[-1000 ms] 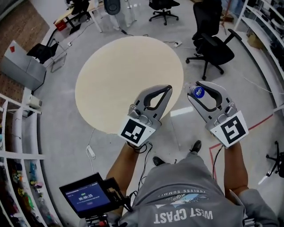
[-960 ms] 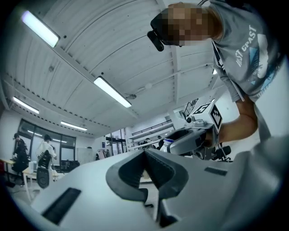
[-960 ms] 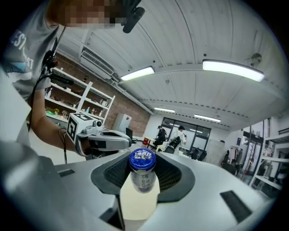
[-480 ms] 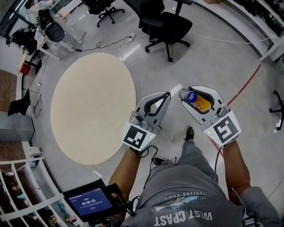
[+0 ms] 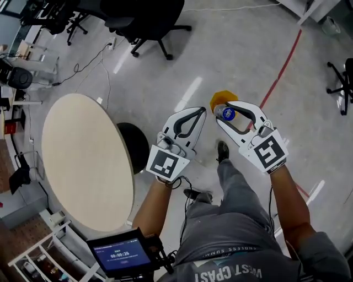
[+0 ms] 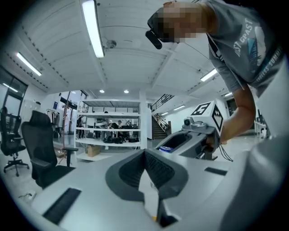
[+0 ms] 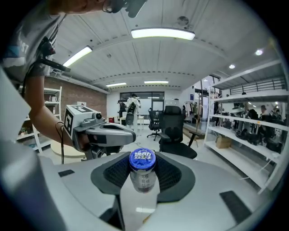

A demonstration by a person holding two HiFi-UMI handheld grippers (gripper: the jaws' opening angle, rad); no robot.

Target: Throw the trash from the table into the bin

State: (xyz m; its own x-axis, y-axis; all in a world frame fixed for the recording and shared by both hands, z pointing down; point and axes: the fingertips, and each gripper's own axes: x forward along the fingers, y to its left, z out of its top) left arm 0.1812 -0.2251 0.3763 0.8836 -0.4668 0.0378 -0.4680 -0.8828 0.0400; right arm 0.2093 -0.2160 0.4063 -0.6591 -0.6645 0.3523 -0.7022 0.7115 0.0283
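My right gripper point(image 5: 228, 111) is shut on the neck of a clear plastic bottle with a blue cap point(image 5: 225, 113). The right gripper view has that cap point(image 7: 142, 159) upright between the black pads. A yellow-orange patch point(image 5: 223, 98) shows just past the cap; I cannot tell if it is the bottle's body or something on the floor. My left gripper point(image 5: 199, 113) is beside it at the same height, its jaws closed tip to tip with nothing between them point(image 6: 145, 155). The round beige table point(image 5: 83, 160) lies to the left and is bare on top.
A black round thing point(image 5: 135, 146) sits on the floor at the table's right edge. Black office chairs point(image 5: 143, 16) stand further out. A red line point(image 5: 281, 69) crosses the grey floor. Shelving point(image 7: 246, 131) lines the right wall. A small screen point(image 5: 121, 256) hangs at the person's left.
The person has turned right and away from the table, which slid to the left of the head view. Both grippers stayed out in front together, the bottle still in the right one.
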